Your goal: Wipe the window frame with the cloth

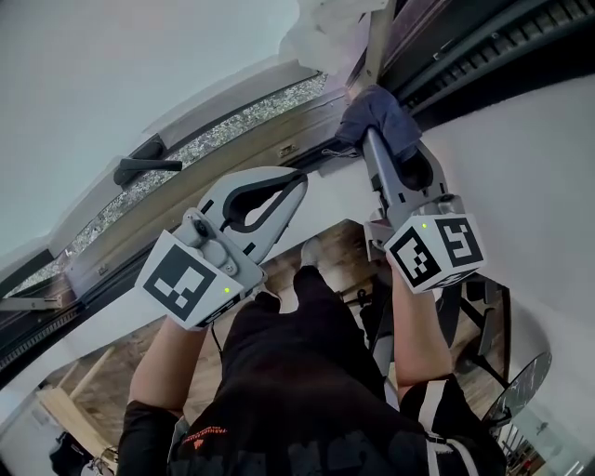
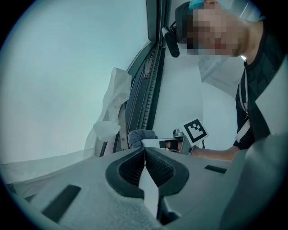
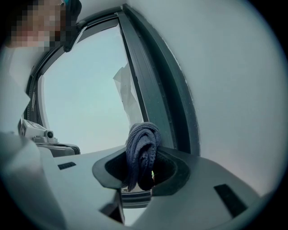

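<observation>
The blue-grey folded cloth (image 1: 383, 113) sits in the right gripper (image 1: 374, 139) at the dark window frame (image 1: 465, 51); the left gripper (image 1: 296, 184) is to its left, apart.

handle (image 1: 147, 168) on window frame (image 1: 279, 130), plastic wrap (image 1: 321, 28) ahead

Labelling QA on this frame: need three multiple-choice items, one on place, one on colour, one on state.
1. Where is the cloth?
A. between the right gripper's jaws
B. lying on the floor
C. folded on a table

2. What colour is the cloth?
A. white
B. red
C. dark blue-grey

3. How do the left gripper's jaws stand?
A. wide apart
B. together, nothing between
C. clamped on a bottle

Key:
1 A: it is bunched between those jaws, by the window frame.
2 C: it reads dark blue-grey in the head and gripper views.
3 B: the left gripper view shows the pads meeting, empty.
</observation>
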The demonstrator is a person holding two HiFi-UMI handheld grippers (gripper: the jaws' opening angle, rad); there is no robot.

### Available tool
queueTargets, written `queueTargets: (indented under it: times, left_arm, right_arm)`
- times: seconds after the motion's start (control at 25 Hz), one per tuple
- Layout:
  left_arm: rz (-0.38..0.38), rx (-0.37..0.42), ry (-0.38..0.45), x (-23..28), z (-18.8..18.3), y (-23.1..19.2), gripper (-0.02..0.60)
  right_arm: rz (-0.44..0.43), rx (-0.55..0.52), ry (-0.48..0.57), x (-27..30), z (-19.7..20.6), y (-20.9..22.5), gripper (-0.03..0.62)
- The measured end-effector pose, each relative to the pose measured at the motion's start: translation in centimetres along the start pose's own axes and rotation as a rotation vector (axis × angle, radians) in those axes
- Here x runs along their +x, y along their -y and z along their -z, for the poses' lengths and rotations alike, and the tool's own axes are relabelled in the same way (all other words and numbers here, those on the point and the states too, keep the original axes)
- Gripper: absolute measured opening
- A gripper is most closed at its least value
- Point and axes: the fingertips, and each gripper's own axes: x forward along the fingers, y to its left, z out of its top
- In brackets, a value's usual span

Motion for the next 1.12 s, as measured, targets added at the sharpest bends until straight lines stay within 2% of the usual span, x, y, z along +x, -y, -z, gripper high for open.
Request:
queueTargets:
  times: [0.2,0.28,0.48,1.12]
  left_arm:
    - [0.015,-0.015,0.008,0.4,1.0,0.2,0.020]
    - [0.021,-0.008,0.040,0.7,0.9,0.2,0.020]
    - [0.011,-0.051,-0.051,1.0,3.0,0.1,0.020]
    - [0.023,-0.089,-0.087,1.9,6.0,-0.1,0.020]
  right_arm:
    - [-0.006,0.014,-0.021,0.3,1.4,0.4,0.117]
    - [-0.008,0.022,-0.031,0.5,2.0,0.5,0.117]
    - [-0.008,0.041,-0.053,0.9,3.4,1.1,0.117]
    - [-0.004,0.112,-0.099,1.8,7.4,2.2,0.117]
